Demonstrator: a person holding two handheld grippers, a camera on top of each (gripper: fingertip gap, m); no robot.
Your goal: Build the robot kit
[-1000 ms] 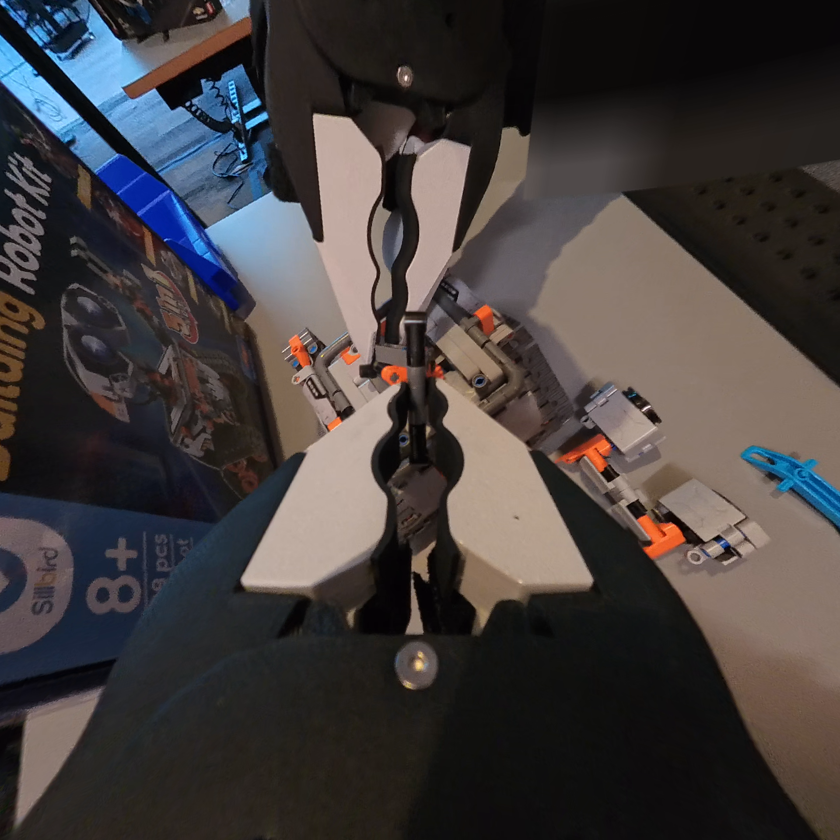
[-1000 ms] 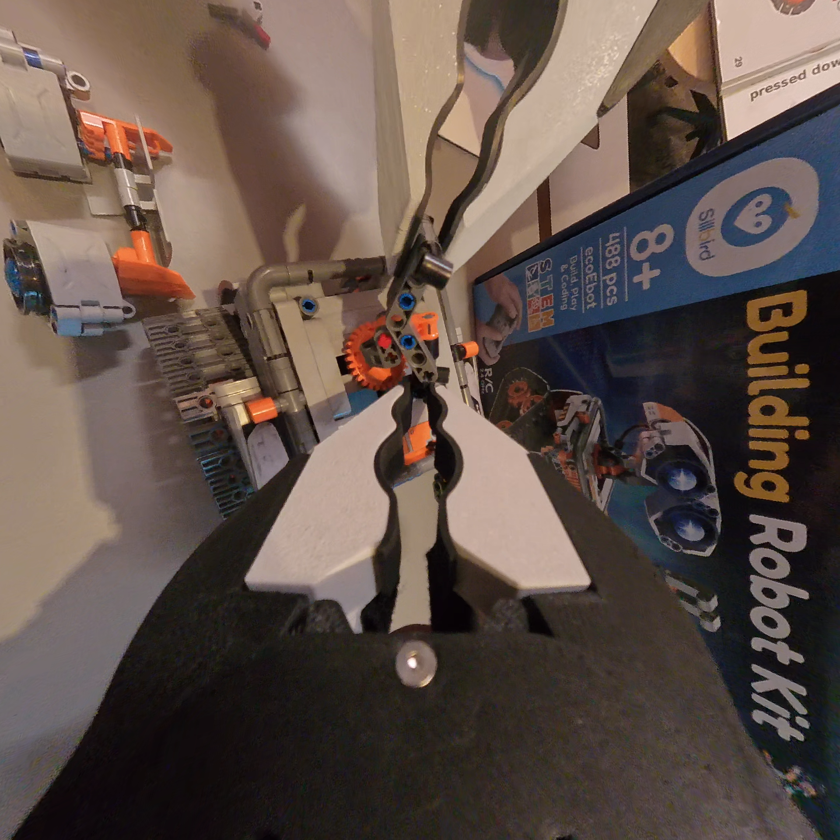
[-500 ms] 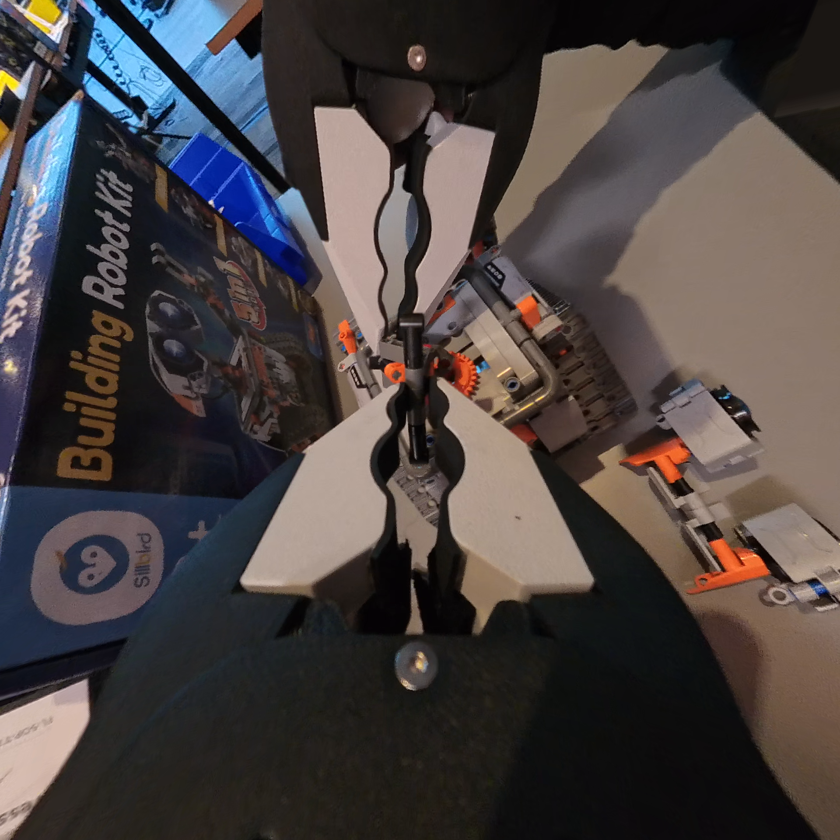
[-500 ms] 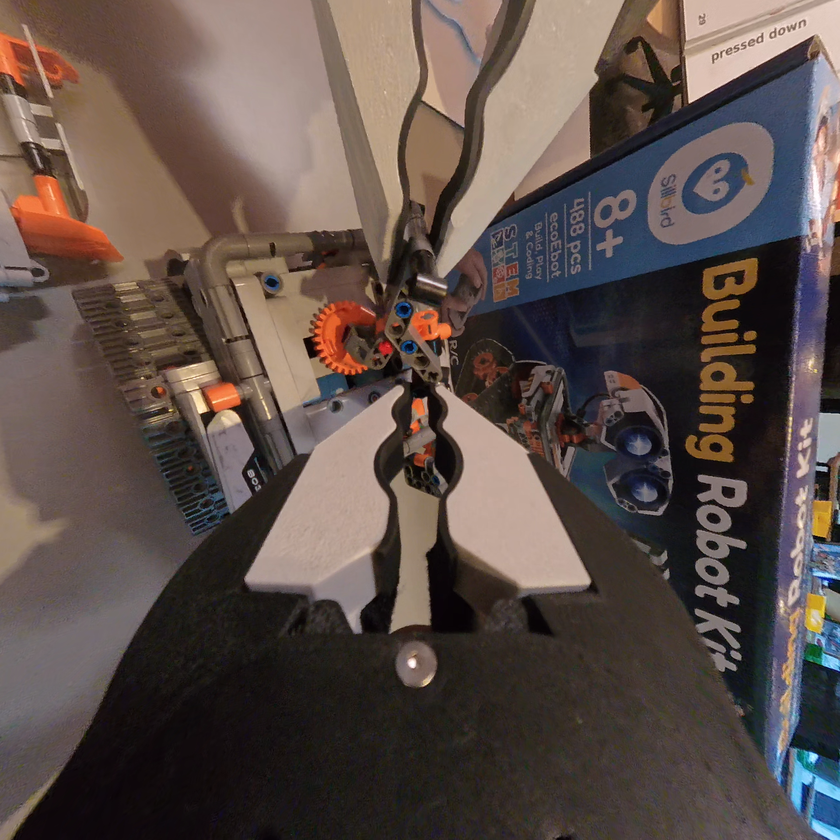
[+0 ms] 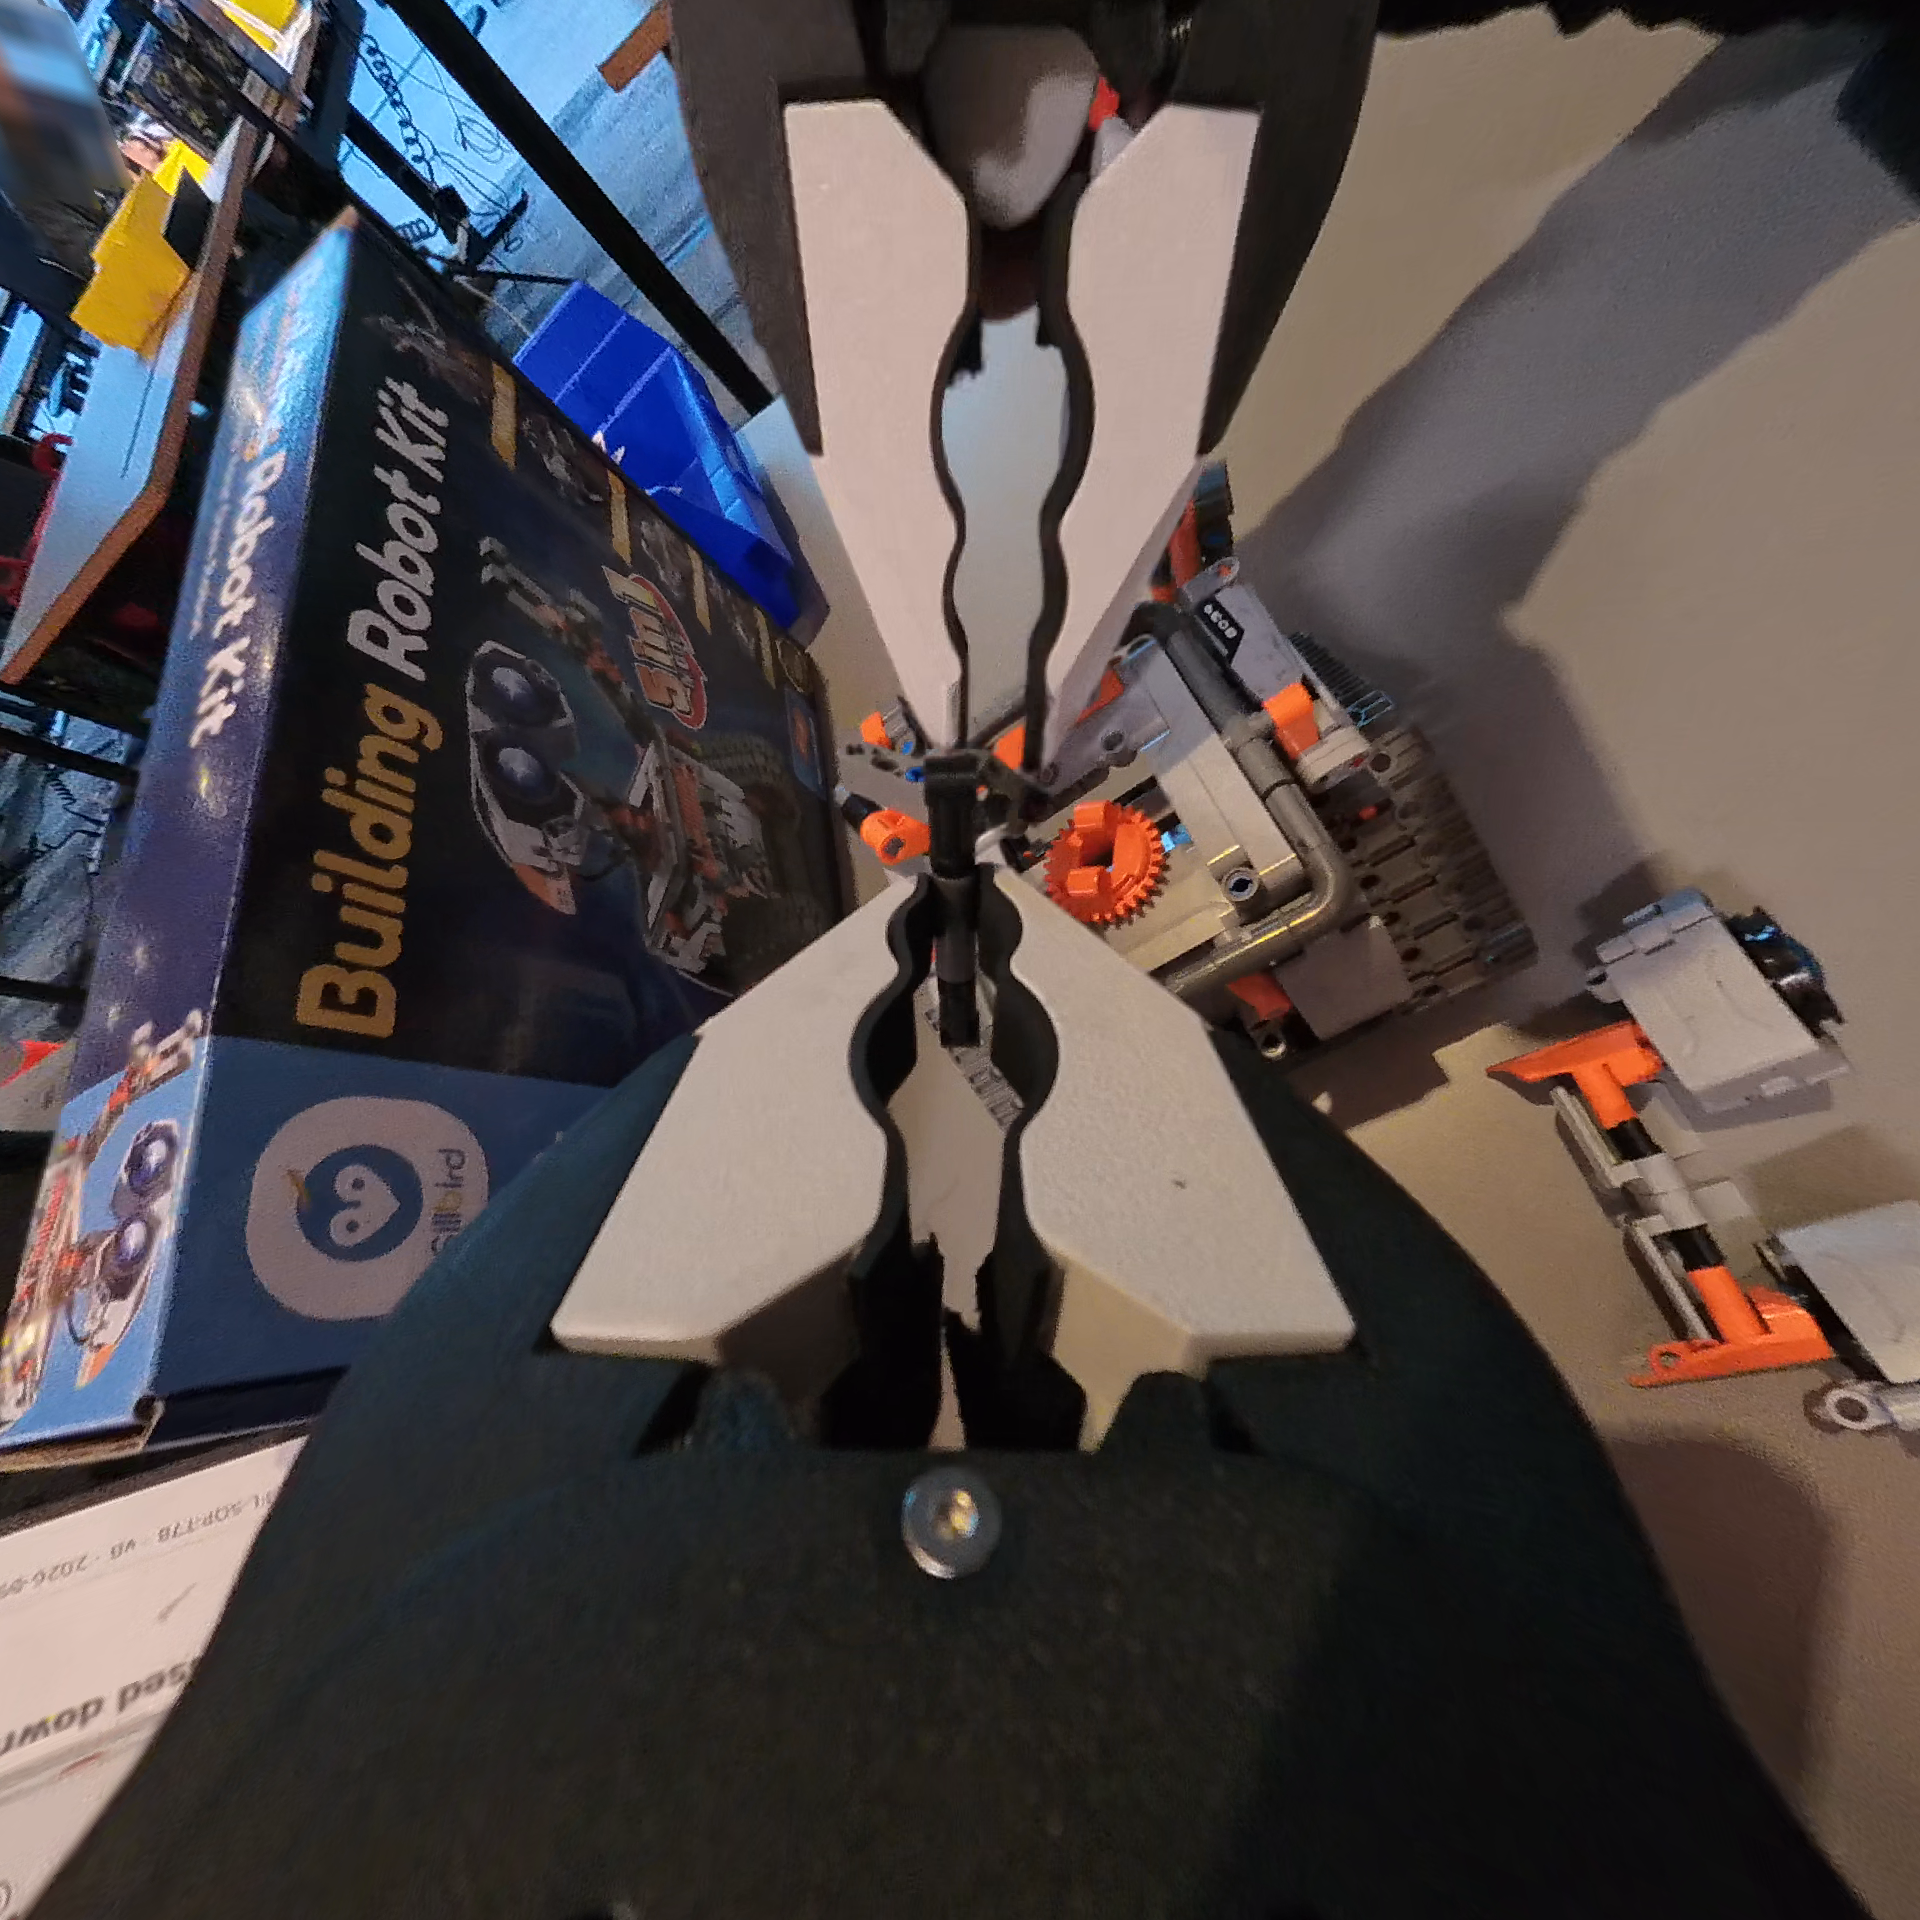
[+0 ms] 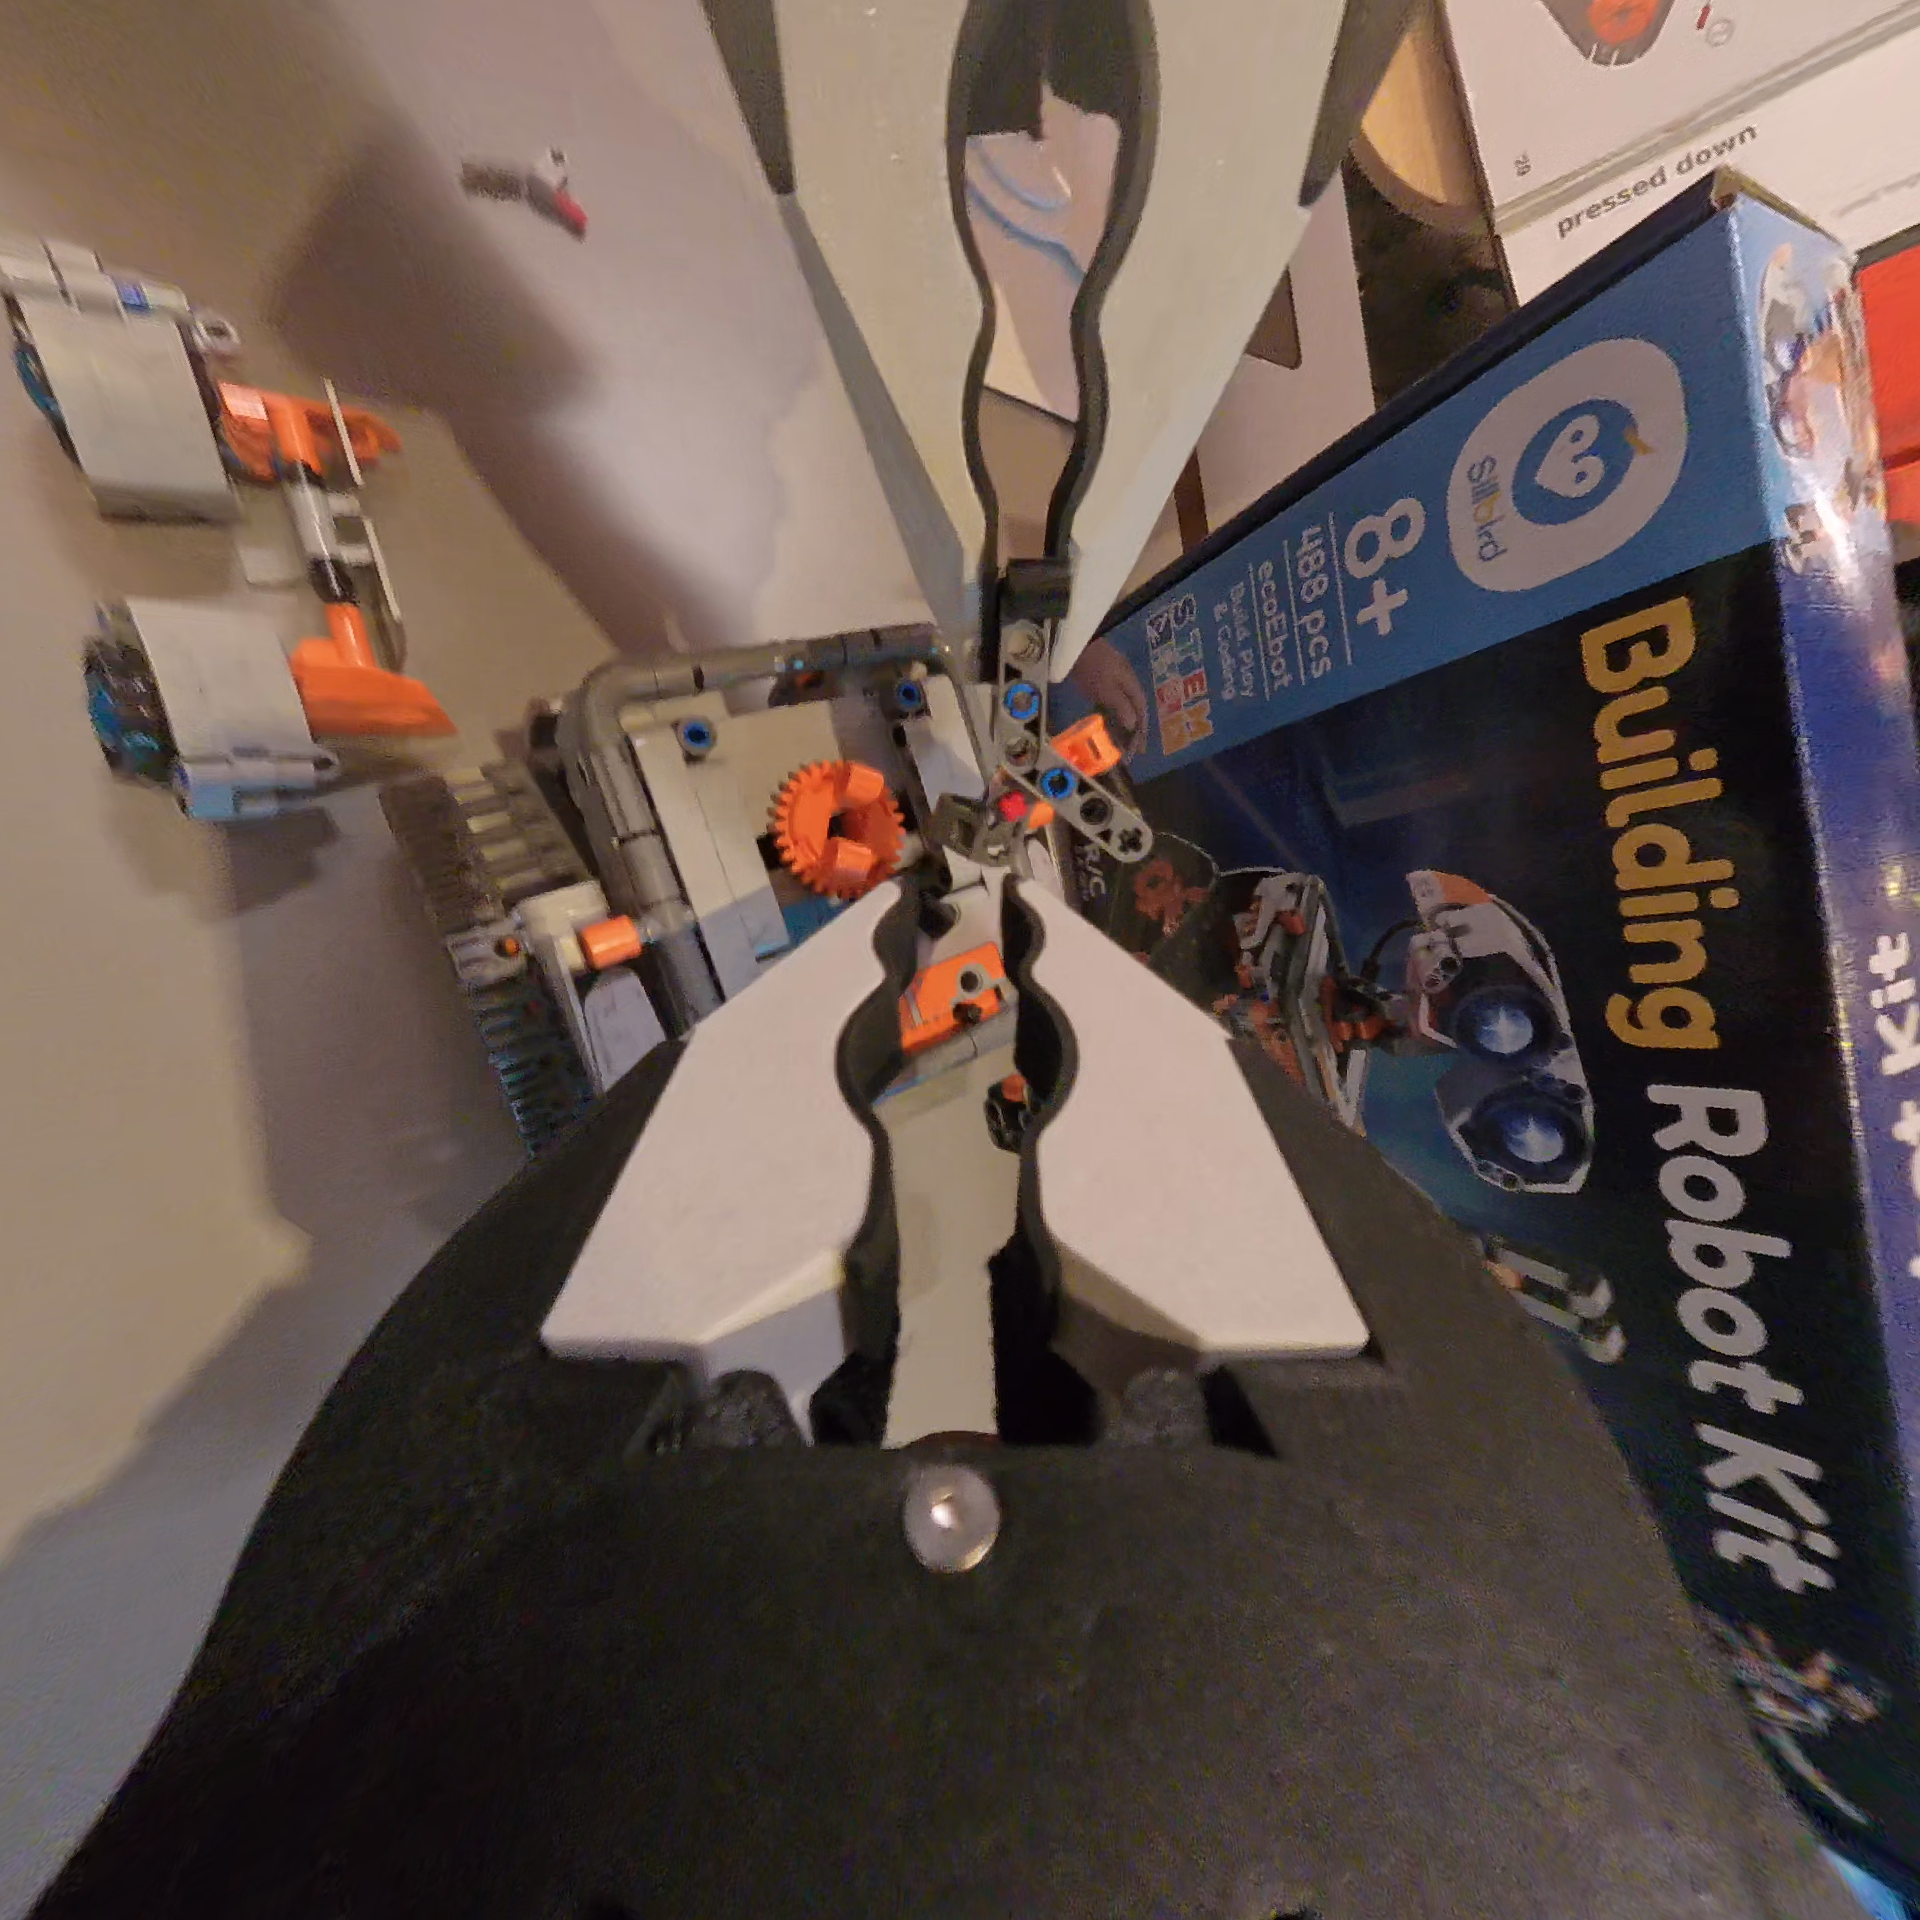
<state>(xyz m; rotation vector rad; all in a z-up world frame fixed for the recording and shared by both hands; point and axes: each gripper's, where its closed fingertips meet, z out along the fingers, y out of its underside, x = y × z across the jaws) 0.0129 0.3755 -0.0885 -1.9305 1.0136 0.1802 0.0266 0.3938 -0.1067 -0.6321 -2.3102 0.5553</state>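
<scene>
My left gripper (image 5: 954, 906) is shut on a black axle (image 5: 954, 935) at one end of a small grey beam assembly (image 6: 1023, 727) with blue pins and orange connectors. My right gripper (image 6: 961, 894) is shut on the other end of it, at a grey joint with a red pin. The two grippers meet tip to tip and hold the assembly in the air. The right gripper (image 5: 987, 743) enters the left wrist view from above. The left gripper (image 6: 1029, 597) does the same in the right wrist view. Just behind stands a tracked grey model (image 5: 1299, 831) with an orange gear (image 6: 831, 826).
A dark blue robot kit box (image 5: 416, 831) (image 6: 1558, 831) lies close beside the model. A loose subassembly of grey panels and orange parts (image 5: 1683, 1143) (image 6: 208, 582) lies on the table. A blue bin (image 5: 644, 436) sits behind the box. Cardboard boxes (image 6: 1610, 104) stand nearby. The tips of both grippers are at nearly the same place.
Both grippers stayed shut on the small assembly and swung together. The model and box shifted in both views. More of the grey beam now shows between the tips.
</scene>
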